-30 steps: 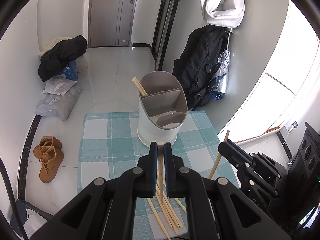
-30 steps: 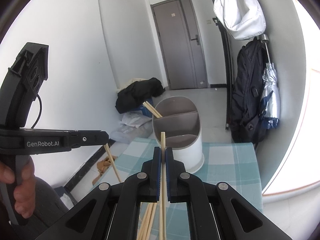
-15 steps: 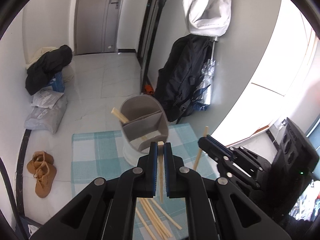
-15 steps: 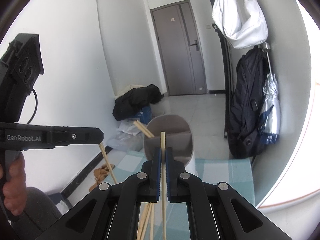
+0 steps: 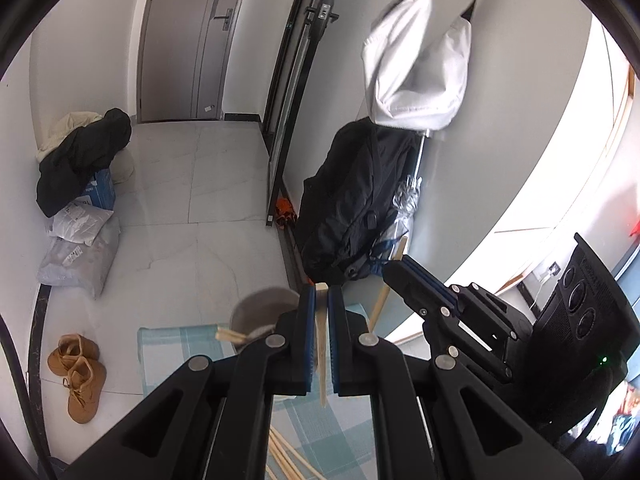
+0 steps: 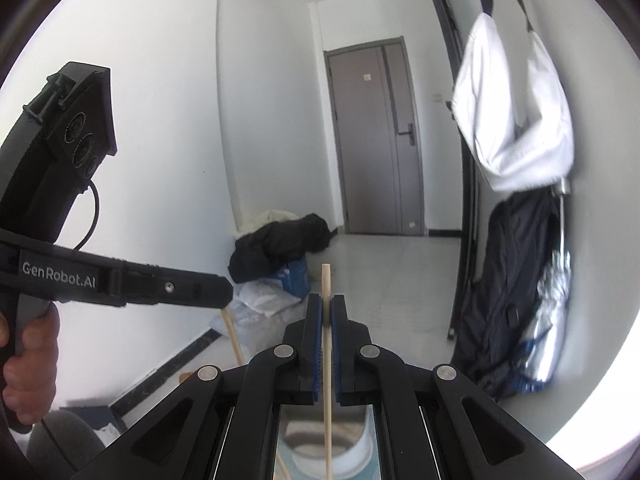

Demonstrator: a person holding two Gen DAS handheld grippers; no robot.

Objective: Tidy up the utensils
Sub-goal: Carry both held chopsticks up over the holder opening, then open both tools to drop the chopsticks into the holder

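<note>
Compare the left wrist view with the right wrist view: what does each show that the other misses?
Only the left wrist view shows the tan boots, the teal checked cloth and loose wooden chopsticks lying on it. Only the right wrist view shows a person's hand on the other handle. Both show the grey utensil holder, the white hanging bag and each hand-held gripper shut on one chopstick.

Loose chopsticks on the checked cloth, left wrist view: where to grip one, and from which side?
Grip near one end, coming from above with jaws across the stick. The loose chopsticks lie flat and bunched on the checked cloth, so a side approach would nudge the neighbours. Both grippers are already shut on a chopstick each.
</note>
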